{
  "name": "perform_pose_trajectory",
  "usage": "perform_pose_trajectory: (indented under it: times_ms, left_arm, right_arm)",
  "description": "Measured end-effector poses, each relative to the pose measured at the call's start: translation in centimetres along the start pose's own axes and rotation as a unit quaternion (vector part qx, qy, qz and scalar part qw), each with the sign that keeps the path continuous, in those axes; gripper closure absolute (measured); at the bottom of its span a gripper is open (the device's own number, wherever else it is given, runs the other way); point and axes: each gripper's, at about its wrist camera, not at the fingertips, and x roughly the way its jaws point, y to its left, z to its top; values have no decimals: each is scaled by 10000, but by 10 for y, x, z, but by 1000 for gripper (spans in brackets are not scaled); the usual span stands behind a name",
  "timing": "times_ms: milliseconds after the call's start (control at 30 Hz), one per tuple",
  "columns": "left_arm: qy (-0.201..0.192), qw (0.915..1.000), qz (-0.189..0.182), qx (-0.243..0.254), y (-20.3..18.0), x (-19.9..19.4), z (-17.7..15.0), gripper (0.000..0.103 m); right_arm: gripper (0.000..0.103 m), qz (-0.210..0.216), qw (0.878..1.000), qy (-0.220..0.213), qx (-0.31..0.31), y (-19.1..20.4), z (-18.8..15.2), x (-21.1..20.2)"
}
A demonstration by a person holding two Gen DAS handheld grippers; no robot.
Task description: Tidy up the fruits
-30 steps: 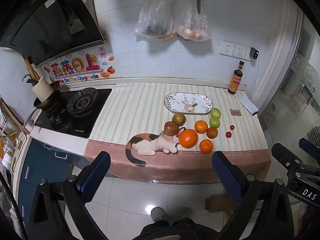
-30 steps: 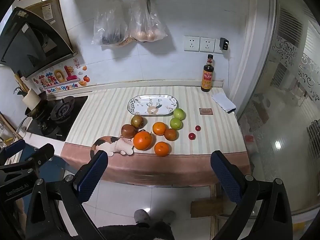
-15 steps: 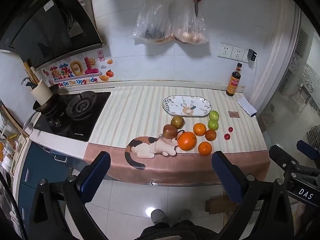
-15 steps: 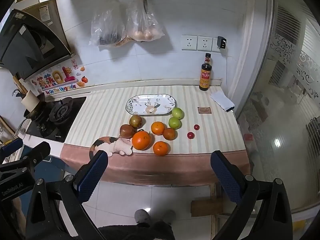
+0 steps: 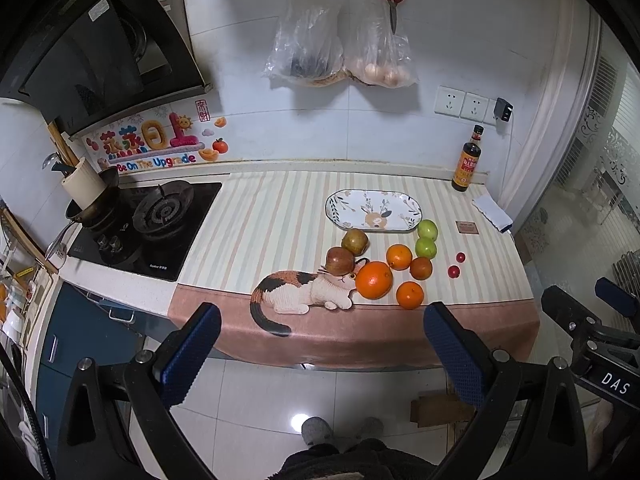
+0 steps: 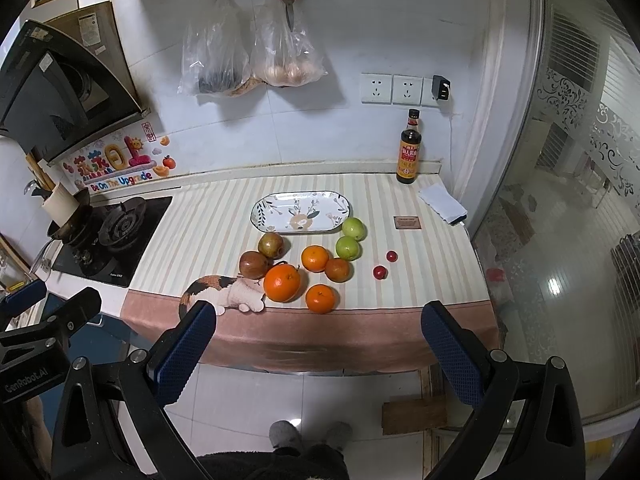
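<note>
Fruit lies loose on the striped counter cloth: a large orange (image 5: 373, 279) (image 6: 282, 282), several smaller oranges (image 5: 409, 295) (image 6: 320, 298), two reddish-brown apples (image 5: 340, 261) (image 6: 253, 265), two green apples (image 5: 425, 247) (image 6: 347, 247) and two small red fruits (image 5: 453, 271) (image 6: 380, 272). An empty oval patterned plate (image 5: 374, 211) (image 6: 301, 212) sits just behind them. My left gripper (image 5: 320, 342) and right gripper (image 6: 318, 344) are both open and empty, held above the floor in front of the counter, well short of the fruit.
A gas stove (image 5: 148, 228) with a pan is at the left. A sauce bottle (image 6: 409, 148), a folded cloth (image 6: 442, 204) and a small card (image 6: 407, 222) are at the back right. Bags and scissors hang on the wall. A glass door is on the right.
Both grippers have drifted slightly, so the counter and fruit sit a little lower and nearer in the views. Both stay open and nothing on the counter moved.
</note>
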Motion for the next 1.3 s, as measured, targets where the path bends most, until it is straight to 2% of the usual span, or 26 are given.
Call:
perform_pose_trajectory:
  times_ms: [1300]
  left_arm:
    - [-26,10000,-2,-25,0,-1,0,0]
  right_arm:
    - [0,24,10000,-69,-2,0,4,-14]
